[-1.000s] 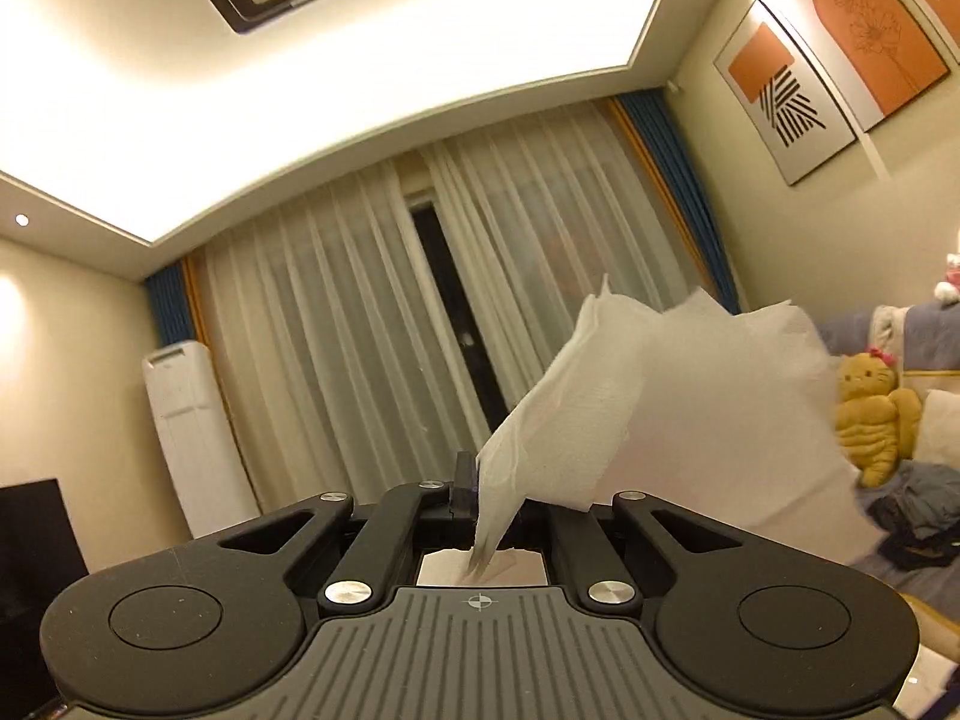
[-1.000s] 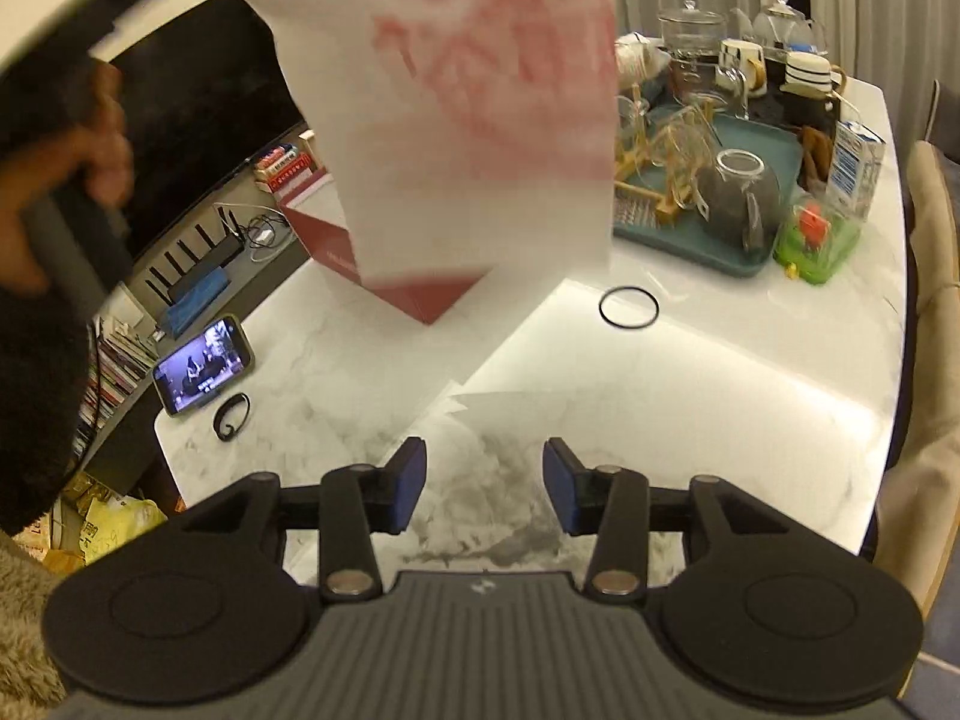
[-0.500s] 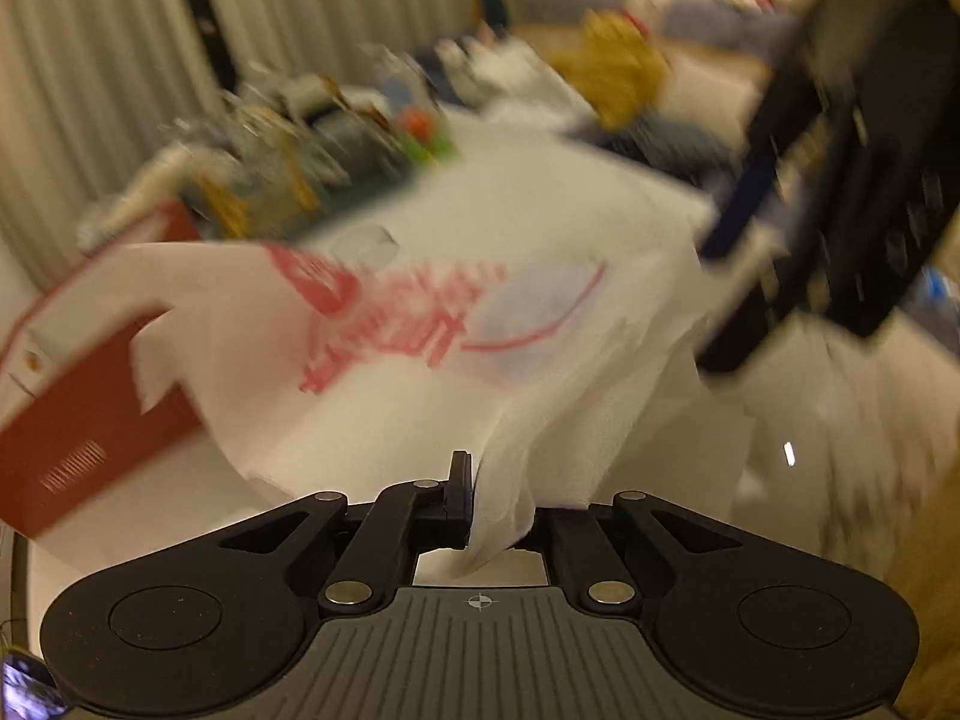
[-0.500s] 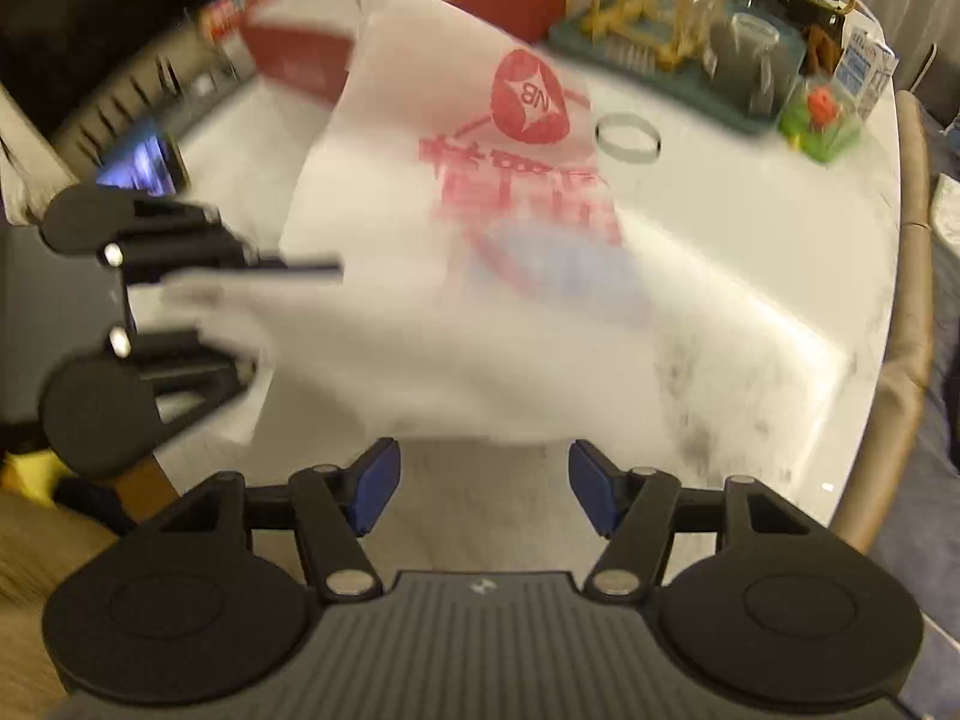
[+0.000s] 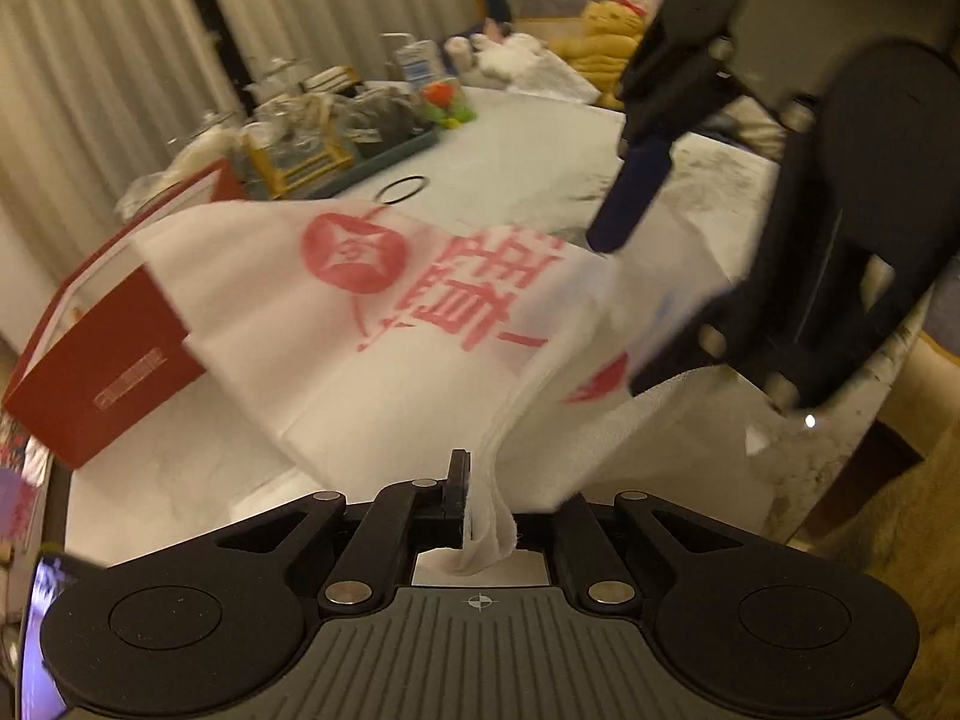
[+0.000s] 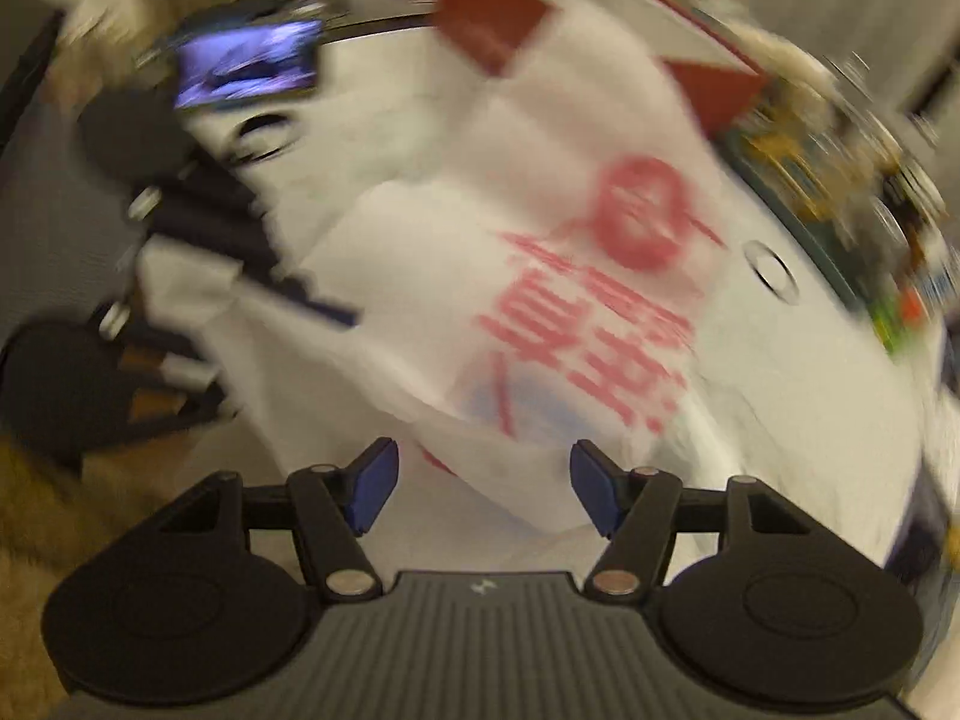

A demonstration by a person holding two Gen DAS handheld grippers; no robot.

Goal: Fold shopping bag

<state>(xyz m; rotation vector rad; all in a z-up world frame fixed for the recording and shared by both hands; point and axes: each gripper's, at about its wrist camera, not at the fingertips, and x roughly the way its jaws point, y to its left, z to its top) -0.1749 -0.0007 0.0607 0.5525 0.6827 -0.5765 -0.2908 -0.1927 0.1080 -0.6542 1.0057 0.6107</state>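
Note:
The white shopping bag with red print is spread out low over the marble table. My left gripper is shut on a bunched edge of the bag. My right gripper is open, with the bag's near edge just beyond its blue fingertips; nothing is between them. The right gripper also shows in the left wrist view, over the bag's right side. The left gripper shows blurred in the right wrist view, at the bag's left edge.
A red box lies at the bag's left, partly under it. A tray of glassware and a black ring sit beyond. A lit phone stands at the table's far side. A chair edge is at right.
The left gripper swung down from facing the ceiling and brought the bag over the table. The right gripper opened wider and moved up to the bag's near edge.

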